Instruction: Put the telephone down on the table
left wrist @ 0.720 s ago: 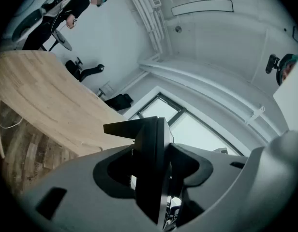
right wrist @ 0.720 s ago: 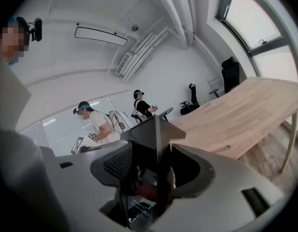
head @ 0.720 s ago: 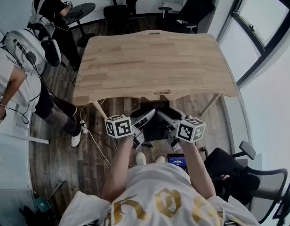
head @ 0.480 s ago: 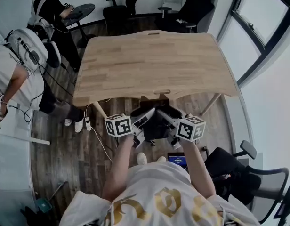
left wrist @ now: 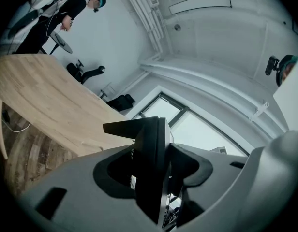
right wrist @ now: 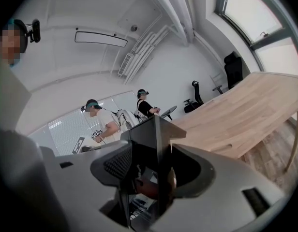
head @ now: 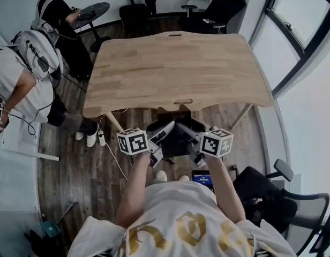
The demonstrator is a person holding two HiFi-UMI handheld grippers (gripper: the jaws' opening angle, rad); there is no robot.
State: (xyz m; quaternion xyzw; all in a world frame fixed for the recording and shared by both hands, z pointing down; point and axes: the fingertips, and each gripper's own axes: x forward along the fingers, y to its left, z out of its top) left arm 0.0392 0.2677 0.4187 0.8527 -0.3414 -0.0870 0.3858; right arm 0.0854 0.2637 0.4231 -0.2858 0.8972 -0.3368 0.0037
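Not much differs from a moment ago. Our two grippers stay where they were, close in front of us. The person with the backpack [head: 27, 71] at the left has stepped a little farther up the room, and their feet have shifted on the floor.

Our left gripper [left wrist: 153, 170] is closed on one end of the black telephone [head: 176, 143]. Our right gripper [right wrist: 149, 170] is closed on the other end. Both sets of jaws stand wide, because the telephone fills the space between them. We hold it up in the air between the two marker cubes [head: 133, 142]. It is on our side of the table [head: 175, 74], just before the near edge, and not yet over the top.

The table is big, made of light wood, with a wavy near edge and thin legs. Under its left corner a white cable and a power strip [head: 101, 138] lie on the floor. Just below our right hand a small device with a blue screen [head: 202, 179] shows. A black office chair [head: 277, 197] stands at our right.

The floor [head: 68, 170] is dark wood boards. Past the table a second person [head: 55, 9] stands by a small round table [head: 94, 9]. More black chairs [head: 221, 9] wait along the far white wall. Big windows [head: 299, 31] run down the right side.
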